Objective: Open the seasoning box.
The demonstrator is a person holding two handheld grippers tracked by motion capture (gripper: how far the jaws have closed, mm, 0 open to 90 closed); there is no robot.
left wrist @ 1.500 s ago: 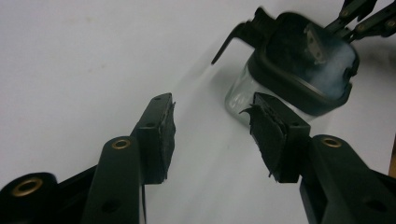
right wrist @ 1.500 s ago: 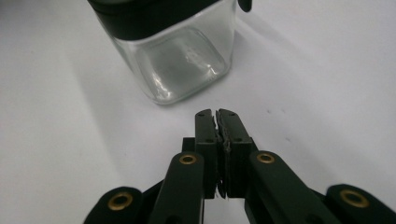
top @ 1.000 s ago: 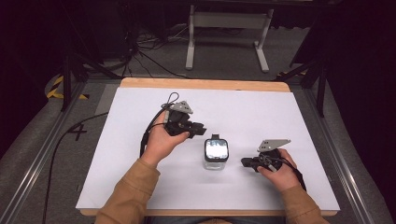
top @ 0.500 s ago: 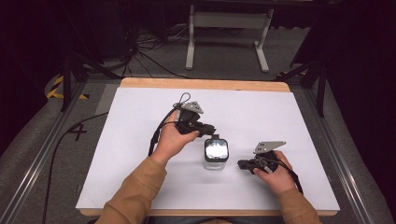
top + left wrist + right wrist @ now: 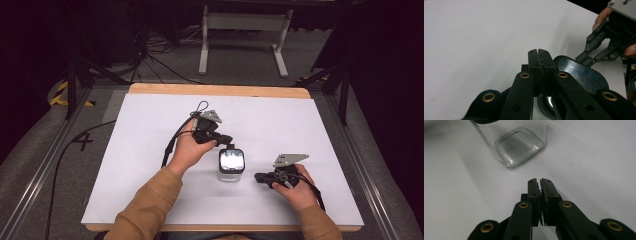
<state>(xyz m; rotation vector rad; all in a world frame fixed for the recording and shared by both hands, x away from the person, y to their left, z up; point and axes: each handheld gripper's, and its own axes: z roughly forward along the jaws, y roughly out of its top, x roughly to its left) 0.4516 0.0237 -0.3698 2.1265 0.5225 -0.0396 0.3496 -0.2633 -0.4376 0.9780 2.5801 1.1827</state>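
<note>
The jar (image 5: 231, 165) is stood upright near the middle of the table (image 5: 150, 130), lid on. The left gripper (image 5: 226, 141), jaws just pressed together on nothing, is poised over the lid's far edge; a press or a nudge seems due. The right gripper (image 5: 258, 177), jaws likewise shut and empty, is held level beside the jar, apart.

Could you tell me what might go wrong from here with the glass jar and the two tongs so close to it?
The left tongs sit shut right at the rim of the glass jar, gripping nothing, so a push there might tip or slide it. The jar stands free on the smooth white table; the right tongs, shut and apart from it, offer no support.
</note>
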